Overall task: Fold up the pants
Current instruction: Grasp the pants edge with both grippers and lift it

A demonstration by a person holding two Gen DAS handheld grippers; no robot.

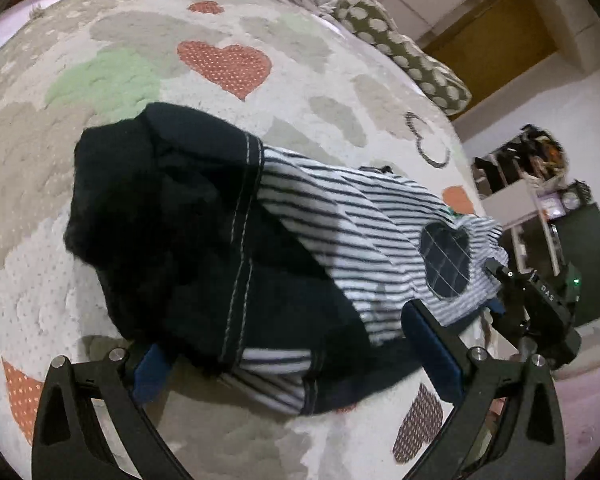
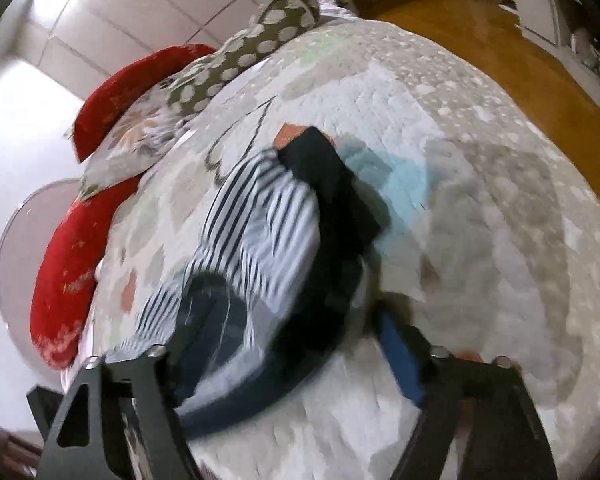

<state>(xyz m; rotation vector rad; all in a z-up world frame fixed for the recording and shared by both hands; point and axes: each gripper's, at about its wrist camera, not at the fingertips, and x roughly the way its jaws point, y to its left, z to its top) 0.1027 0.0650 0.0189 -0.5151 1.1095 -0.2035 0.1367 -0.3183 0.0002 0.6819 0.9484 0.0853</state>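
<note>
Pants [image 1: 204,248] lie bunched between the left gripper's [image 1: 296,354] parted fingers, seemingly unpinched.

Right wrist view is motion-blurred throughout: the pants [image 2: 276,240] show smeared stripes, and contact with the right gripper [image 2: 284,360] cannot be judged. Left wrist view: the near hem of the pants [image 1: 260,264] covers the left gripper's [image 1: 292,356] left pad. Shelf [image 1: 532,184] contents too small to identify
</note>
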